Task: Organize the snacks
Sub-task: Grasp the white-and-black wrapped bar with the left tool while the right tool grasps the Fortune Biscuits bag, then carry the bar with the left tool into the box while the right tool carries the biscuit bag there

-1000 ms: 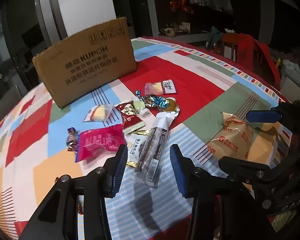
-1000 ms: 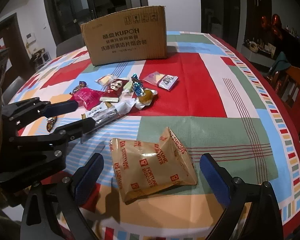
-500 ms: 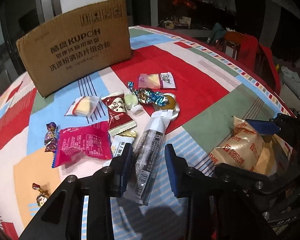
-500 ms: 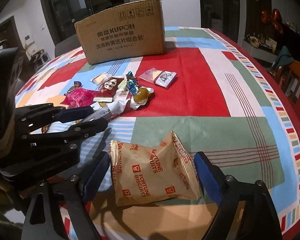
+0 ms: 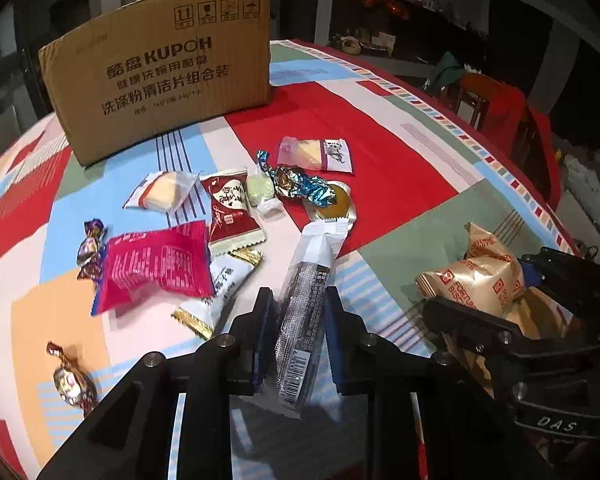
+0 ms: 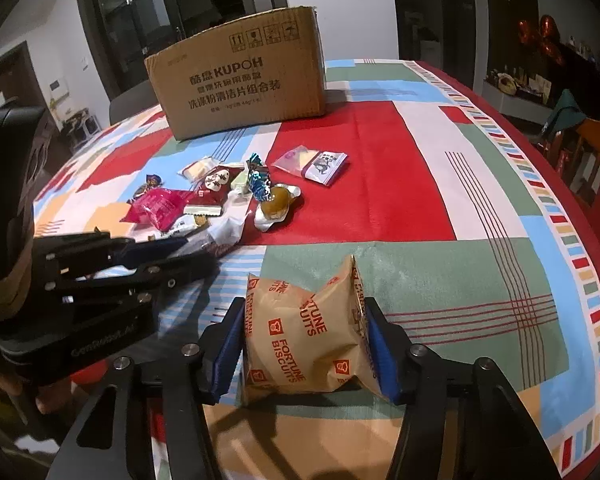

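Observation:
A long dark snack bar in a clear wrapper (image 5: pixel 306 300) lies on the patterned tablecloth (image 5: pixel 380 152). My left gripper (image 5: pixel 299 300) has its jaws closing on it, and both blue pads touch the bar's sides. A gold Fortune Biscuits bag (image 6: pixel 304 332) sits between the pads of my right gripper (image 6: pixel 305 312). Those jaws are closing too, and the bag is squeezed and puckered. In the left wrist view the same bag (image 5: pixel 476 280) shows at the right. The left gripper (image 6: pixel 160 256) shows at the left of the right wrist view.
An open cardboard box (image 5: pixel 160 68) stands at the table's far side. Several loose snacks lie before it: a pink packet (image 5: pixel 156 264), a red packet (image 5: pixel 230 208), a blue foil candy (image 5: pixel 300 184), a pale packet (image 5: pixel 316 154). A wooden chair (image 6: pixel 588 152) stands at the right.
The left jaws have narrowed onto the snack bar as the gripper came forward over it. The right jaws have closed from wide apart onto the biscuit bag, which now bulges upward.

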Motion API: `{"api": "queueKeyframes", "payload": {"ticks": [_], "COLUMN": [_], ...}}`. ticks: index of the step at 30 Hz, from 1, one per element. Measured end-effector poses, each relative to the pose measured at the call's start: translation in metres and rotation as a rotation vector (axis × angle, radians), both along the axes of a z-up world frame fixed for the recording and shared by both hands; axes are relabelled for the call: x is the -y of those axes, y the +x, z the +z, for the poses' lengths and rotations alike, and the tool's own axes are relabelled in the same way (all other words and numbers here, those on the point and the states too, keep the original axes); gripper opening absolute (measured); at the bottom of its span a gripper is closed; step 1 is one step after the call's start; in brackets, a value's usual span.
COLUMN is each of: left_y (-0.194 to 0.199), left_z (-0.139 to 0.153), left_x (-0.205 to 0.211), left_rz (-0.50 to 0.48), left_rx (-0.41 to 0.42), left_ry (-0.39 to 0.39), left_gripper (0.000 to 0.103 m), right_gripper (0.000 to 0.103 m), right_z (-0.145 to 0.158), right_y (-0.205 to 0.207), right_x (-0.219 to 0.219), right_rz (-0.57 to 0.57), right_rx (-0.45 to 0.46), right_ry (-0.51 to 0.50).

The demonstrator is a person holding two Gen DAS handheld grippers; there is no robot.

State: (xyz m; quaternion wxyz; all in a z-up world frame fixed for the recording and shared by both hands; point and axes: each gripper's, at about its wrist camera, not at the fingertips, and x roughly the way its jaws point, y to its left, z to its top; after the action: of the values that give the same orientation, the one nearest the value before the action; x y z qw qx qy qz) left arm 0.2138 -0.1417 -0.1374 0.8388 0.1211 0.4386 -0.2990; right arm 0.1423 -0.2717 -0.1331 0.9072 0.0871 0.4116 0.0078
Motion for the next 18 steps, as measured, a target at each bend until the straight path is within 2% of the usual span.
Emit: {"api": "queueKeyframes", "payload": {"ticks": [6,13,18], "left_y": [-0.010,-0.017,-0.017], "left_z": [0.015,0.048,0.076], "left_x": [-0.007,-0.019,-0.029], "left_rz": [0.032,0.074,0.112], "left_rx": [0.016,0.070,0.141], "left_ry": [-0.031,-0.076,-0.095], "left_gripper": [0.023,0.023,0.023], "right_gripper": [0.057,0.057,0.057], "right_z": [0.014,0.043,0.063], "right_y": [-0.004,-0.004,0.003], "right_x": [-0.001,-0.007,-0.013], "right_rz": [0.011,0.050,0.067], "right_rx": [0.028,0.115,0.172], "right_ry": [0.023,0.023,0.018]}}
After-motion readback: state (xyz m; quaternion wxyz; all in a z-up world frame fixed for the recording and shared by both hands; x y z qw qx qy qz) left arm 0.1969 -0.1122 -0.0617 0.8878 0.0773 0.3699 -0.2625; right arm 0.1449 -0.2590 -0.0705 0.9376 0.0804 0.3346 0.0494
